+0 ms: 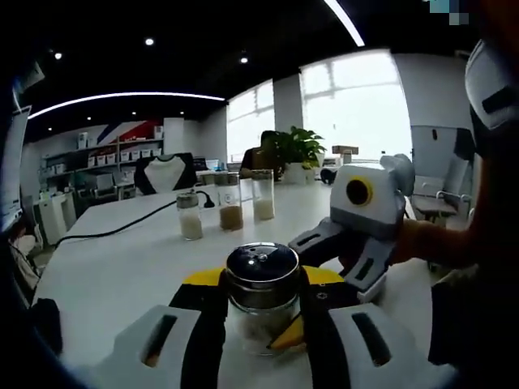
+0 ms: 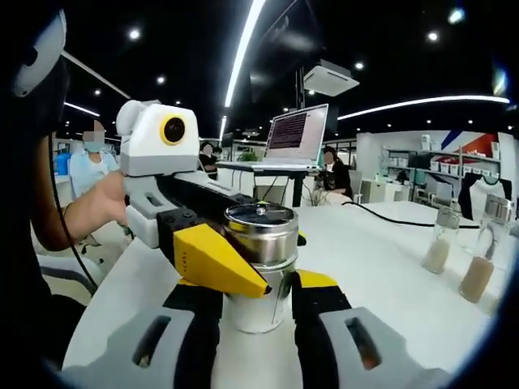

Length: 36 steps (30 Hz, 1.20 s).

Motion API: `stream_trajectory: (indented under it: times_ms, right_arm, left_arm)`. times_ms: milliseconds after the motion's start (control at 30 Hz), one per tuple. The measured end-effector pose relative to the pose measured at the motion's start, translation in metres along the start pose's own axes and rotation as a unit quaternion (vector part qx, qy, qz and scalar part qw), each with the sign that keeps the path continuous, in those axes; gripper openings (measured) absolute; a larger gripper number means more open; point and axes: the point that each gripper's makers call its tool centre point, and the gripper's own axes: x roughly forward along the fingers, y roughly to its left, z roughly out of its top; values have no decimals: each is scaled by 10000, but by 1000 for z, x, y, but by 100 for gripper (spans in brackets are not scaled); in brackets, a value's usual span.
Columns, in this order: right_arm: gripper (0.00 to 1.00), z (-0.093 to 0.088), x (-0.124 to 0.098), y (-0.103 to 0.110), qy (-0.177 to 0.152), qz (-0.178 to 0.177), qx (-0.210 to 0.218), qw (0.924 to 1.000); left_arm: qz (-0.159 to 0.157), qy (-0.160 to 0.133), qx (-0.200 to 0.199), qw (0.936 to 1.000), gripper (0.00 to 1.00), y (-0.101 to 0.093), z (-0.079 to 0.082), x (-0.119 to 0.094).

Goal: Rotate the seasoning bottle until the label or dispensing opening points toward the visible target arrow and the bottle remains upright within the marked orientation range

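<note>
The long white tabletop (image 1: 122, 267) is carrying everything here, and the short clear glass seasoning bottle with a domed shiny metal lid (image 1: 261, 297) is standing upright on it, near the edge closest to the person. In the left gripper view the bottle is sitting between the black-and-white jaws of the left gripper (image 1: 261, 340), with pale powder lying in its lower part and a small knob showing at the middle of the lid. In the right gripper view the same bottle (image 2: 261, 267) is appearing as a mirror-bright lid over a glass body, set between the jaws of the right gripper (image 2: 258, 324).

The left gripper (image 2: 219, 255) is reaching in from the left of the right gripper view, and its yellow-tipped jaws are pressing against both sides of the bottle just under the lid, so it is grasping the bottle. The right gripper (image 1: 345, 263) is flanking the bottle's base, but I cannot tell whether its jaws are touching the glass or standing released.

Farther along the table, well apart from the bottle, three clear glass jars are standing in a loose row: a tall one (image 1: 263, 195) holding whitish grains, a tall one (image 1: 230, 202) holding brown grains, and a shorter metal-capped shaker (image 1: 190, 216) holding pale powder. A black cable (image 1: 113, 231) is trailing across the tabletop beside them.
</note>
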Motion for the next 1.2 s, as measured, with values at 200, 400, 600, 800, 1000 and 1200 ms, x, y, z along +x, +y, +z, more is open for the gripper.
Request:
stream_trajectory:
  times_ms: [200,400,600,800,1000,1200]
  right_arm:
    - [31,0,0,1,23,-4,43,10000]
    - [31,0,0,1,56,-122,114,9998]
    - [31,0,-1,0,44,-329,244,9992]
    - [30,0,-2,0,4,-460,323,9984]
    - [30,0,-4,1,-61,-606,427,9972]
    - [30,0,-4,1,-56,-670,410,9969]
  left_arm:
    - [14,55,-4,10000,36,-1,-1,-2]
    - [118,149,49,9998,36,-2,0,-3]
    - [412,222,82,9989,36,0,0,-6]
    - [682,345,3,9971,36,1,-1,-10]
    - [851,409,-65,9955,35,1,-2,-13]
    - [729,150,-544,9957,44,-3,5,-15]
